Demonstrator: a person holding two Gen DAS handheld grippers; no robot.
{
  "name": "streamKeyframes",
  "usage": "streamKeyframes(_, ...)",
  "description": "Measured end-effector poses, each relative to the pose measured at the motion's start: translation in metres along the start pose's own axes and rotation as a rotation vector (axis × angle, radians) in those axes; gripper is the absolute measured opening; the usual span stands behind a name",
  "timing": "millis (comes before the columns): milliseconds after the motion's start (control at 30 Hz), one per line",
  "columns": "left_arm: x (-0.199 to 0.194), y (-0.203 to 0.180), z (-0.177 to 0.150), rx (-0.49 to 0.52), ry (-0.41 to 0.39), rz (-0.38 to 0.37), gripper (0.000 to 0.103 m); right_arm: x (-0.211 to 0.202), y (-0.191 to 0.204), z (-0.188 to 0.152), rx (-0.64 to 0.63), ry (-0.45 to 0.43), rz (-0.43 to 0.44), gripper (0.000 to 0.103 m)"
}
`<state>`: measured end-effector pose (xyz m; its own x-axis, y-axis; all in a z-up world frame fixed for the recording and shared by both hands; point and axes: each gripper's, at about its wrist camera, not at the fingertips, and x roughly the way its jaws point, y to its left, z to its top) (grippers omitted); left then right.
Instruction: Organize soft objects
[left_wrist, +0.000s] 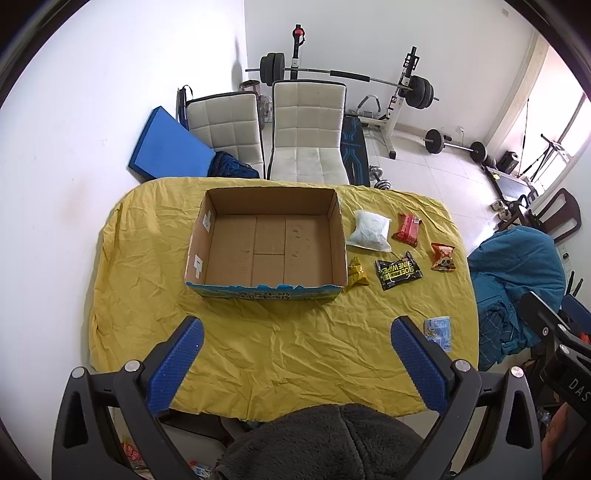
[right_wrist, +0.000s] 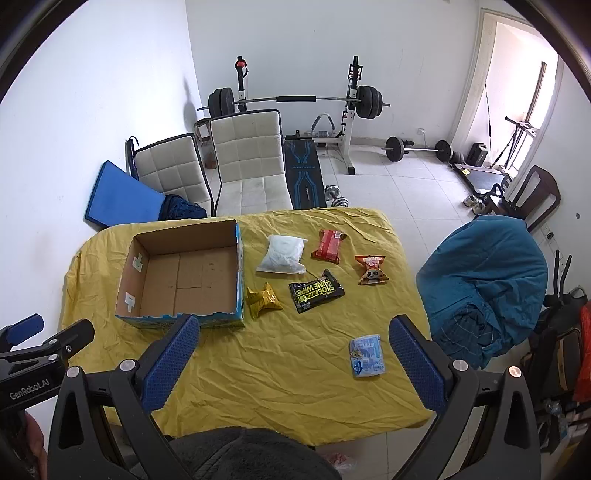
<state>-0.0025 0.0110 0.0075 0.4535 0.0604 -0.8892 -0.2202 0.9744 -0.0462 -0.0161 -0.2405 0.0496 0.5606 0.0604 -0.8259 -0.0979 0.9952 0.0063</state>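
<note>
The empty cardboard box (right_wrist: 181, 280) sits on the yellow tablecloth (right_wrist: 258, 369); six soft packets lie outside it to its right: white pouch (right_wrist: 282, 254), black shoe-wipes pack (right_wrist: 316, 291), red pack (right_wrist: 328, 245), orange snack bag (right_wrist: 371, 269), gold packet (right_wrist: 263, 300), blue tissue pack (right_wrist: 366, 355). Left gripper (left_wrist: 295, 332) and right gripper (right_wrist: 293, 332) hover released, empty. Slippery film could squirt from a pinch. Only the right view shows the tissue pack whole.

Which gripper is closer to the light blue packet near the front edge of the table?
Right. The light blue packet lies just ahead of the right gripper, close beside its right-hand finger. The left gripper sits farther left, facing the cardboard box.
</note>
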Motion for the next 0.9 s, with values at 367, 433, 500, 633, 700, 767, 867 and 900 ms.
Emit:
streamKeyframes(367,-0.002,0.002,0.001,0.001,-0.012,0.006,0.103,0.001,0.003,-0.002,-0.002,-0.001,0.003,0.103)
streamKeyframes(433,-0.002,0.002,0.001,0.001,-0.013,0.006,0.103,0.0,0.003,-0.002,-0.003,-0.001,0.002,0.103)
streamKeyframes(500,-0.004,0.003,0.001,0.002,-0.014,0.002,0.103,0.0,0.004,-0.003,-0.004,-0.001,-0.002,0.103)
streamKeyframes(633,-0.006,0.004,0.001,0.003,-0.018,-0.001,0.103,-0.001,0.005,-0.006,-0.001,0.0,-0.003,0.103)
streamKeyframes(700,-0.007,0.005,0.001,0.004,-0.024,0.002,0.103,-0.002,0.004,-0.007,-0.001,-0.002,-0.005,0.103)
streamKeyframes(767,-0.008,0.005,0.001,0.003,-0.032,0.003,0.103,-0.001,0.004,-0.006,-0.003,-0.002,-0.008,0.103)
streamKeyframes(867,-0.01,0.006,0.0,0.002,-0.042,0.007,0.103,-0.003,0.003,-0.006,0.0,-0.004,-0.012,0.103)
streamKeyframes(900,-0.011,0.006,0.0,0.002,-0.047,0.011,0.103,-0.003,0.003,-0.006,0.002,-0.004,-0.012,0.103)
